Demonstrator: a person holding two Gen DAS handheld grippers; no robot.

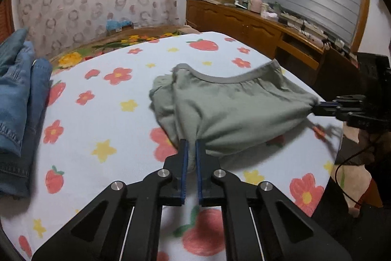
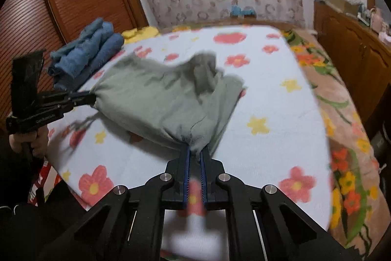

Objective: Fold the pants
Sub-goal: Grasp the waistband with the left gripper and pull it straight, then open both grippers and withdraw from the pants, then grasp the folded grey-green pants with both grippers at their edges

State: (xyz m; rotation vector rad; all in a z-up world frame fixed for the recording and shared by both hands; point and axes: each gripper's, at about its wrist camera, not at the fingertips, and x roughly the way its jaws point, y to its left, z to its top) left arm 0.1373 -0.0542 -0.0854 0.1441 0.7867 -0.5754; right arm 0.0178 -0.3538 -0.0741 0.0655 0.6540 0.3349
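Left gripper (image 1: 191,144): jaws pressed together on a bunched corner of the grey-green pants (image 1: 227,104); cloth shows between the blue pads (image 1: 185,158). In the right wrist view the same gripper (image 2: 91,97) enters from the left edge, with part of a hand (image 2: 36,138) on its handle.

Right gripper (image 2: 195,151): jaws likewise pinched on a gathered fold of the pants (image 2: 168,99), fabric wedged between the blue pads (image 2: 187,163). In the left wrist view it comes in from the right (image 1: 315,107), clamped on the other end of the same edge.

Pants: stretched between the two grippers, so the long axis runs from one grip to the other, crosswise to each camera's line of sight. The held edge is taut and partly raised off the surface. Darker elastic waistband (image 1: 220,77) lies on the far side, facing away from the left gripper. The rest is crumpled in a heap toward the far end; the legs cannot be told apart.

Location: on the pale blue blanket (image 1: 102,114) printed with flowers and strawberries, near its middle.

Beyond: a pile of blue denim (image 1: 17,94) at the blanket's left side, apart from the pants. A wooden cabinet (image 1: 244,23) stands to the right.
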